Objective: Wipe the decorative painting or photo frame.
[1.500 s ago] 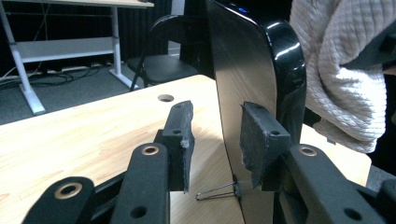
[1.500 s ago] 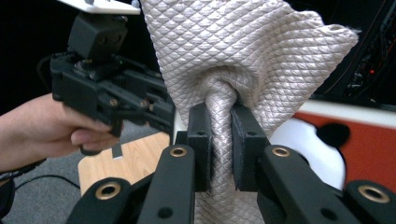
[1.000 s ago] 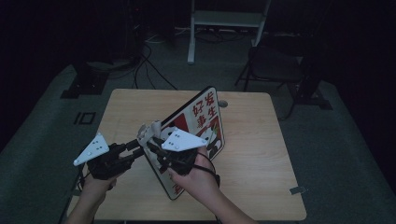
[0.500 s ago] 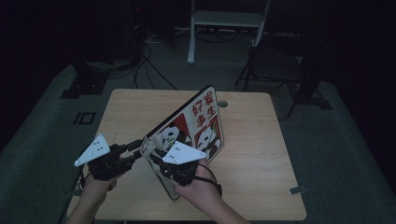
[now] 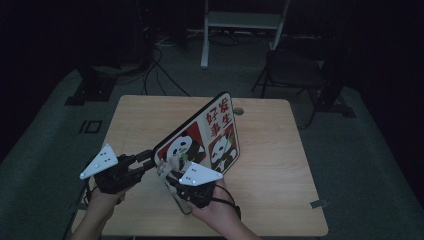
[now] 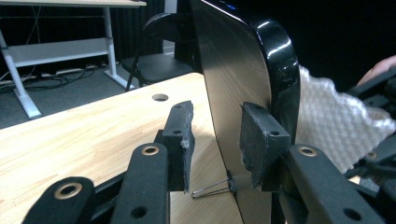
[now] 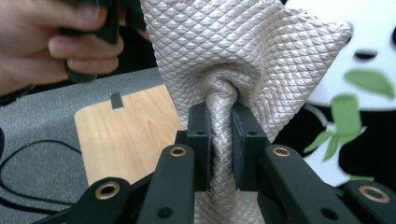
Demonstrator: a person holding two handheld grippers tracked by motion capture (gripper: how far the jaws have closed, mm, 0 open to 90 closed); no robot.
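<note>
left gripper (image 6: 212, 144): jaws spread, straddling the tray's (image 5: 200, 135) edge
right gripper (image 7: 219, 142): pinching cloth (image 7: 233, 51) against tray
tray: tilted up on table (image 5: 280, 165)

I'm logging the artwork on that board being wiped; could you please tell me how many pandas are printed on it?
2. On the board, one panda sits in the left panel and another panda in the right panel. The cloth and right gripper cover the lower corner, so more may be hidden.

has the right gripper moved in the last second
Yes. In the high view the right gripper, shut on the cloth, has slid toward the near edge of the table, down the panda board.
</note>
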